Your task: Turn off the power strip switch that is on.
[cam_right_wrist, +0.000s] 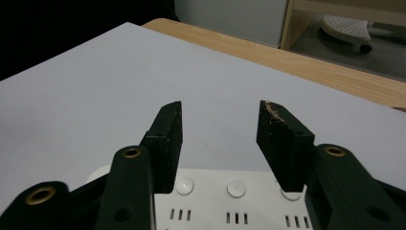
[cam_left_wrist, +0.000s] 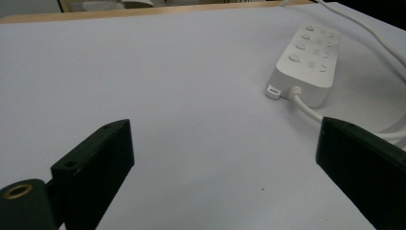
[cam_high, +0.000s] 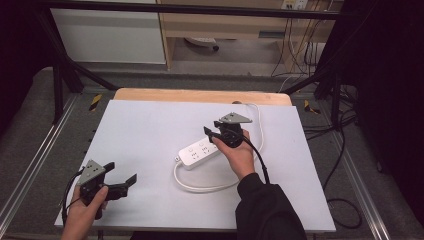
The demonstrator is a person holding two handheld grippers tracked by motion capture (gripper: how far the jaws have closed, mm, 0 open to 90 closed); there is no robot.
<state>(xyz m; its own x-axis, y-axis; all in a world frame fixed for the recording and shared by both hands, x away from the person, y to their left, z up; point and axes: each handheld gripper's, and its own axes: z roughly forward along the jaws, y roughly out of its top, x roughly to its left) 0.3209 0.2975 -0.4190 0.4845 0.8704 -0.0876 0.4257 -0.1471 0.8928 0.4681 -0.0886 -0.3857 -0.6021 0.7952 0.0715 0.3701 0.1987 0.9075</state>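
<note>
Power strip [cam_high: 200,151] apparently under right claw [cam_high: 212,134]

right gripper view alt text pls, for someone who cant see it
Two black jaws of the right gripper stand apart just above a white power strip, over its row of round buttons, not pressing on it. Behind lie the pale table sheet and a wooden edge.

A desk [cam_high: 150,95] with a light wooden top is seen in the middle of the high view, almost wholly covered by a white sheet [cam_high: 150,140]. Right of centre a white power strip [cam_high: 199,153] is laid flat on the sheet, its white cable [cam_high: 200,188] looped toward the lower frame.
</note>
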